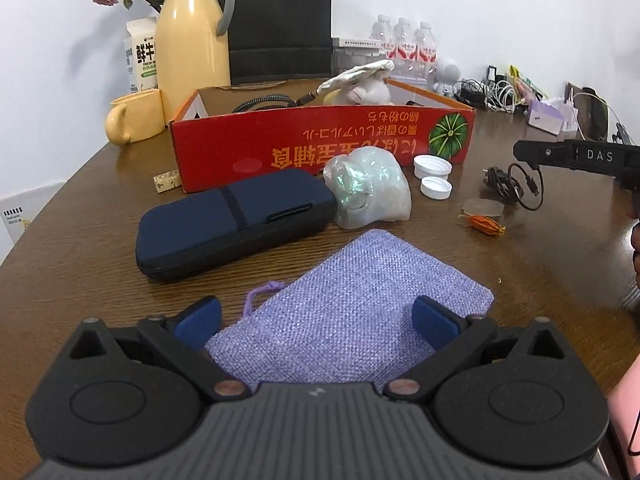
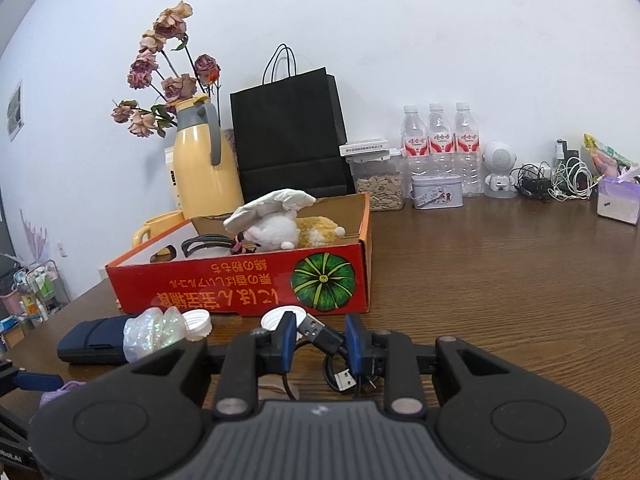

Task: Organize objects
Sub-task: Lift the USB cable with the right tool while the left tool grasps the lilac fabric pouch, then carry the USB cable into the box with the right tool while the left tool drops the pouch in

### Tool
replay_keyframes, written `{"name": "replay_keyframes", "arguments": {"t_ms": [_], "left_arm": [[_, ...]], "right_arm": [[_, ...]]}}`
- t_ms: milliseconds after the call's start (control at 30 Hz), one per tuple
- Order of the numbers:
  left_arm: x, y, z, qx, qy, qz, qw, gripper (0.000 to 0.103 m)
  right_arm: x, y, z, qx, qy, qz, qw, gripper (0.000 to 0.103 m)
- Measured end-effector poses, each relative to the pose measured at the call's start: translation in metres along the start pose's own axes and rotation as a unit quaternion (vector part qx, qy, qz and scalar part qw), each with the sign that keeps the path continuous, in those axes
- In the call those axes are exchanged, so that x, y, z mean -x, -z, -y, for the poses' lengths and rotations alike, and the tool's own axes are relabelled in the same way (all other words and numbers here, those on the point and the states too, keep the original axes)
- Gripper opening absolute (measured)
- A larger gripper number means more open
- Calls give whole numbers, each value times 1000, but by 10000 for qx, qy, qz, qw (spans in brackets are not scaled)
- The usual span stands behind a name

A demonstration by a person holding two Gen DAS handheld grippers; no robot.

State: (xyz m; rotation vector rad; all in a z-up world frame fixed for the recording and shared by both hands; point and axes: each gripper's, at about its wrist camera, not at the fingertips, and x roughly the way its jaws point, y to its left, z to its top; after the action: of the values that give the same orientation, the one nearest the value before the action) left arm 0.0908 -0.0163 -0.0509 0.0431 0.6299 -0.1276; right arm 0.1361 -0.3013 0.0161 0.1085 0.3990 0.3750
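**tidybench:** Left wrist view first. The left gripper [image 1: 316,320] has its jaws spread wide over the purple drawstring pouch [image 1: 352,304], which lies flat on the wooden table [image 1: 80,224]. A blue pad sits on each side of the pouch, neither one pressing on it. Behind it there's a navy zip case [image 1: 236,220], a crinkly clear bag [image 1: 368,192] and two white caps [image 1: 434,176], all in front of the red cardboard box [image 1: 320,144]. I'd guess the box is where everything ends up.

**looseends:** Agreed. For the pouch I'd come in low and pinch near the gathered cord end, since flat cloth slips out of pads easily. Grab a fold, not the whole width.

**tidybench:** Right wrist view. The right gripper [image 2: 320,344] is narrowed around a black USB cable [image 2: 324,340]. One plug pokes up between the pads and another hangs down below. Looks like the pads are gripping it, with the coil dangling just above the table.

**looseends:** Then carry it over the box's near wall before opening up. The plush toy [image 2: 276,224] and another dark cable [image 2: 208,246] are already in there, so aim for the bare floor on the right end. Watch that hanging loop too, because it could snag the rim or knock a cap.
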Motion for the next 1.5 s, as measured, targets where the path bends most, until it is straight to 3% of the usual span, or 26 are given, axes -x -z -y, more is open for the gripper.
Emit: {"name": "replay_keyframes", "arguments": {"t_ms": [167, 267, 367, 500, 700, 1100, 1333, 1500], "left_arm": [[4, 3, 4, 48, -97, 117, 9999, 99], [10, 6, 8, 36, -79, 215, 9997, 86], [15, 8, 13, 8, -16, 332, 9994, 63], [19, 8, 16, 8, 154, 368, 9992, 19], [29, -2, 10, 142, 285, 485, 9983, 14], [58, -61, 3, 34, 423, 1370, 9897, 14], [32, -115, -9, 239, 363, 1717, 9842, 14], [-7, -150, -23, 529, 281, 1685, 9839, 14]], "right_arm": [[1, 1, -2, 14, -41, -12, 10000, 25], [1, 1, -3, 28, -43, -16, 10000, 25], [1, 2, -5, 39, -67, -29, 10000, 25], [1, 2, -7, 59, -78, -45, 9999, 25], [-1, 3, -13, 163, -110, -82, 9998, 25], [-8, -37, -48, 440, -516, 259, 9974, 25], [-39, -75, -76, 629, -672, 421, 9949, 25], [-82, -94, -88, 748, -633, 326, 9947, 25]]}}
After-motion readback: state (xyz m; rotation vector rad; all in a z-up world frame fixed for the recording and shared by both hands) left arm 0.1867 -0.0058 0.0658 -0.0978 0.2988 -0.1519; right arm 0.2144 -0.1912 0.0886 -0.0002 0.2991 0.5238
